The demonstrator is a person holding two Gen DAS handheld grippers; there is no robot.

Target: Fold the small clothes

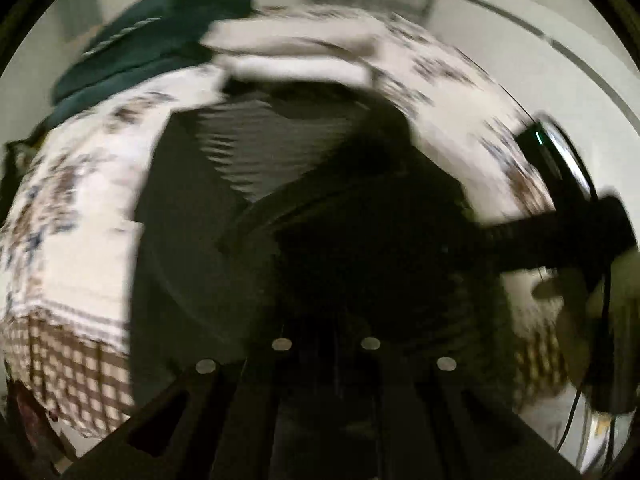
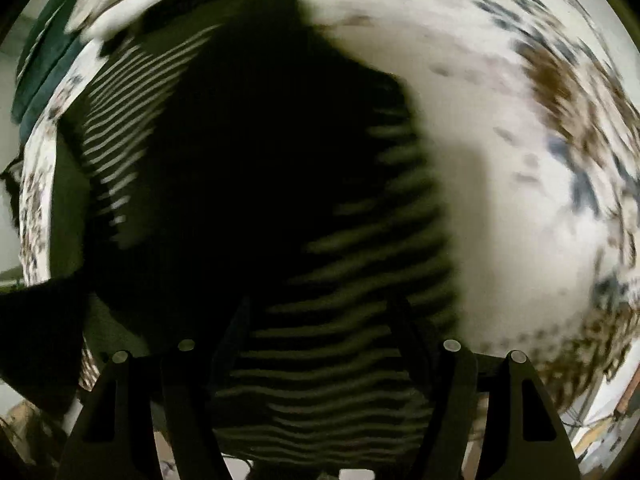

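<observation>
Both views blurred. Striped top [image 2: 344, 320] lies on floral sheet [image 2: 520, 160], dark fabric across its middle. L tool [image 1: 326, 380] fully closed; grip on cloth unclear. R tool [image 2: 320, 360] wide, over top, pads not pressing. Green garment [image 1: 140, 44] + white pile [image 1: 296, 36] behind.

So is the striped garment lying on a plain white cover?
No, the striped garment lies on a cover printed with brown and blue patches.

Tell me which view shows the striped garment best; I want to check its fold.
The right wrist view: the striped garment fills its centre, though blurred. The left wrist view shows only a small striped patch behind dark fabric.
</observation>
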